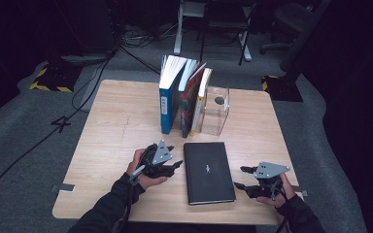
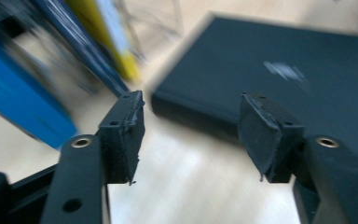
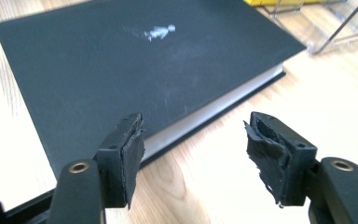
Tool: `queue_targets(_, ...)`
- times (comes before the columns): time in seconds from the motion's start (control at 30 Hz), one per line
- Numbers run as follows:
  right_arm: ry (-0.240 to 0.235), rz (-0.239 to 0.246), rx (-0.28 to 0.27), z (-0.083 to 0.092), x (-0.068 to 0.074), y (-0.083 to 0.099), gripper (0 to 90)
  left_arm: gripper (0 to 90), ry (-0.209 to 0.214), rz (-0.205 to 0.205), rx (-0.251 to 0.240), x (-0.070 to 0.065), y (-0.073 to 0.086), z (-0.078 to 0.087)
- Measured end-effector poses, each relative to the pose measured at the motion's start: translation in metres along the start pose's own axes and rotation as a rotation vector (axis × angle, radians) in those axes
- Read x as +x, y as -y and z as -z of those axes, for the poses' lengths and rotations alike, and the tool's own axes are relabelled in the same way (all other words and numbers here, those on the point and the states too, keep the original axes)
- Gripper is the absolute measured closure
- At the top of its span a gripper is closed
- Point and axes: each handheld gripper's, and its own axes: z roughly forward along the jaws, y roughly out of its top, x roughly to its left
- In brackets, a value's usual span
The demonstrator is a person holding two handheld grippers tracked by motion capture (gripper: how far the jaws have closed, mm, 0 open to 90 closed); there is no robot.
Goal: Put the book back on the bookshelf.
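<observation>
Pale wood makes up the counter [image 1: 111,136], and it sits in a room so dark that the floor, chair legs and cables beyond it are hard to make out. Lying flat near the front edge, between the two hands, is a black book [image 1: 208,172] with a small silvery mark on its cover that is too small to read. In the right gripper view its white page edge faces the camera, and the far left corner is cut off by the frame.

Behind the black book, a row of upright books [image 1: 184,97] leans against a clear bookend [image 1: 217,111]: a blue one at the left, a dark one with a reddish cover in the middle, a yellow-spined one at the right. Their titles cannot be read. In the left gripper view these books are smeared into blue and yellow streaks.

At the black book's left side the left gripper [image 1: 175,165] is held just beside its edge, jaws apart with only bare wood between the pads, pointing at the book's corner. Whether a tip touches the cover I cannot tell. At the book's right side the right gripper [image 1: 243,178] hovers near the page edge, its jaws likewise spread and holding nothing, their worn pads ragged. Both forearms are cut off at the bottom of the high view.
</observation>
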Motion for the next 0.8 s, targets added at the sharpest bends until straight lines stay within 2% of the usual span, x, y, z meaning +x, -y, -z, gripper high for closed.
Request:
queue_targets(0.03,0.003,0.002,0.011,0.0,0.0,0.002,36.0,39.0,0.025,-0.001,0.011,-0.002,0.004,0.0)
queue_targets(0.07,0.004,0.002,0.028,-0.001,-0.001,0.005,35.6,37.6,0.076,-0.02,0.054,-0.01,0.015,-0.001)
queue_targets(0.1,0.004,0.002,0.028,-0.001,-0.001,0.005,35.6,36.9,0.076,-0.02,0.054,-0.01,0.015,-0.001)
queue_targets(0.13,-0.001,-0.004,0.037,-0.002,-0.002,0.007,35.6,36.9,0.124,-0.017,0.066,-0.013,0.019,-0.001)
queue_targets(0.17,-0.004,-0.004,0.048,-0.002,-0.002,0.009,35.6,35.7,0.144,-0.013,0.078,-0.016,0.023,0.0)
queue_targets(0.2,-0.01,-0.003,0.059,-0.003,-0.003,0.01,35.6,35.5,0.146,-0.02,0.084,-0.02,0.026,-0.001)
queue_targets(0.27,-0.028,0.001,0.079,-0.006,-0.003,0.014,35.5,34.8,0.188,-0.027,0.106,-0.027,0.033,-0.001)
queue_targets(0.37,-0.06,0.01,0.095,-0.009,-0.002,0.017,36.4,32.9,0.221,-0.021,0.124,-0.033,0.04,-0.001)
queue_targets(0.47,-0.083,0.012,0.095,-0.012,-0.001,0.018,35.2,30.4,0.241,-0.011,0.134,-0.036,0.045,-0.002)
queue_targets(0.6,-0.108,0.017,0.096,-0.016,0.001,0.017,35.2,27.0,0.234,-0.017,0.154,-0.036,0.05,-0.004)
queue_targets(0.63,-0.11,0.0,0.098,-0.017,0.001,0.017,35.6,27.3,0.234,-0.023,0.146,-0.036,0.05,-0.004)
queue_targets(0.7,-0.113,-0.004,0.104,-0.02,0.001,0.017,35.6,27.2,0.239,-0.01,0.144,-0.033,0.05,-0.004)
queue_targets(0.8,-0.138,0.001,0.107,-0.023,0.003,0.018,35.3,27.0,0.22,-0.018,0.151,-0.033,0.051,-0.004)
